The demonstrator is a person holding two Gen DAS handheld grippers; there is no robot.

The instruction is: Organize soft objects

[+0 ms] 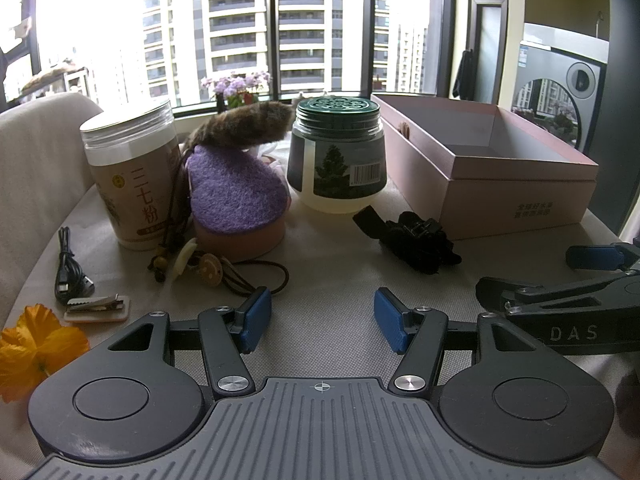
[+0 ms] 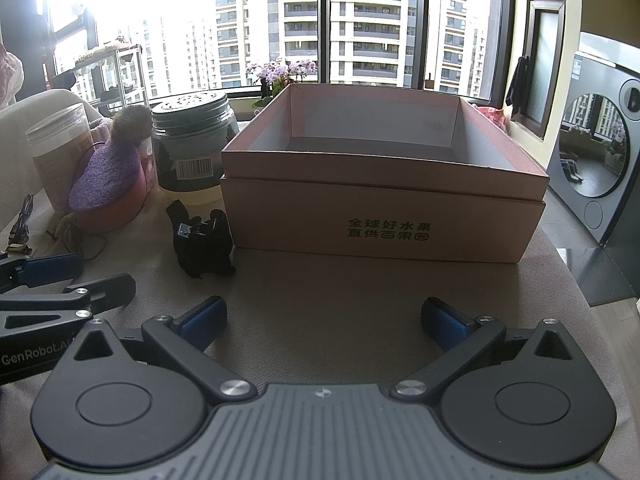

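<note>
Both hand-held grippers spread, empty: crumpled black fabric hair clip [image 1: 416, 242] at 1 o'clock of left hand-held gripper [image 1: 322, 322], 11 o'clock of right hand-held gripper [image 2: 324, 324], roughly equidistant.

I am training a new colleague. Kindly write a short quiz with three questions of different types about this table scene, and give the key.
1. True or false: the pink box already holds soft objects.
2. What lies on top of the purple sponge? A) furry brown tail B) orange flower C) black cable
3. Fill in: the left gripper and right gripper both have ____ jaws with nothing between them.

Key: 1 false, its visible inside is empty; 2 A; 3 open.
</note>
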